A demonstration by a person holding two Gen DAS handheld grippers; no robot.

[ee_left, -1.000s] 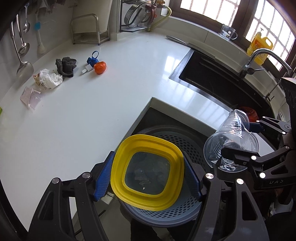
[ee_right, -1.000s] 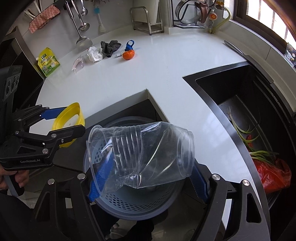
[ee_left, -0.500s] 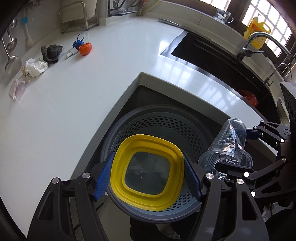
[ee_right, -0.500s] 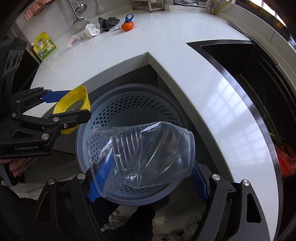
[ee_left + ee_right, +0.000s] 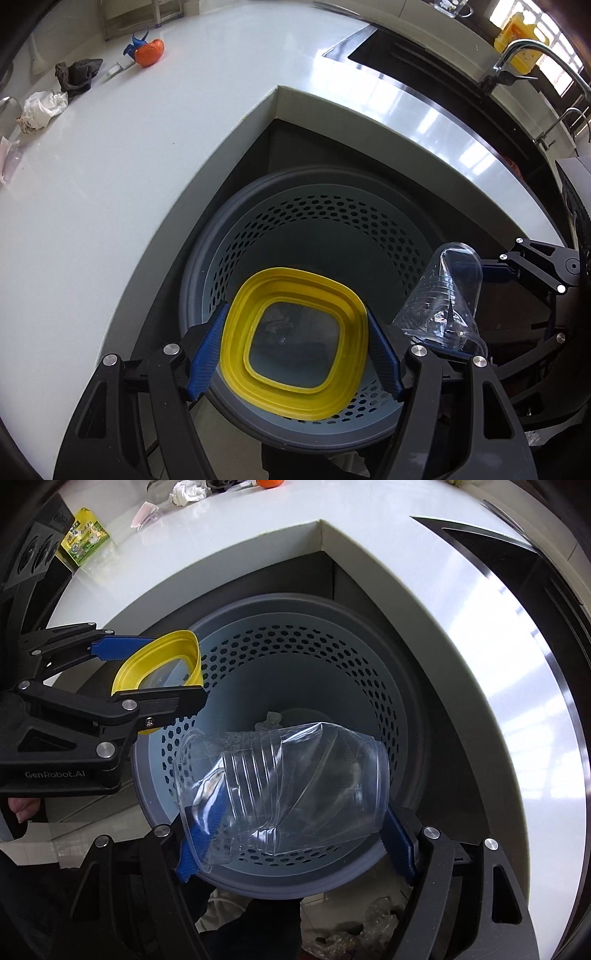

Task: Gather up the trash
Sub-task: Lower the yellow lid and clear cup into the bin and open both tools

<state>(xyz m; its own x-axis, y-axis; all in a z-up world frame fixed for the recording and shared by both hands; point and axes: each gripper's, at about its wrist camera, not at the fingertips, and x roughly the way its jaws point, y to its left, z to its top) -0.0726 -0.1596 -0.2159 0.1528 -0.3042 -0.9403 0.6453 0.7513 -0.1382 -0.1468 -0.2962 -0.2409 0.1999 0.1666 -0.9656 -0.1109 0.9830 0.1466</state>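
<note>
Yellow lid clamped in left tool, crushed cup in right tool, over bin.

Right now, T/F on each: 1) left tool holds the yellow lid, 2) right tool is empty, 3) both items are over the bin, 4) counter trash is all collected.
1) The left tool grips the yellow lid. True.
2) The right tool is empty. False: it grips the crushed clear plastic jar.
3) Both items hang over the grey perforated bin. True.
4) The counter trash is all collected. False: crumpled paper, a dark rag and an orange item lie on the counter.
</note>
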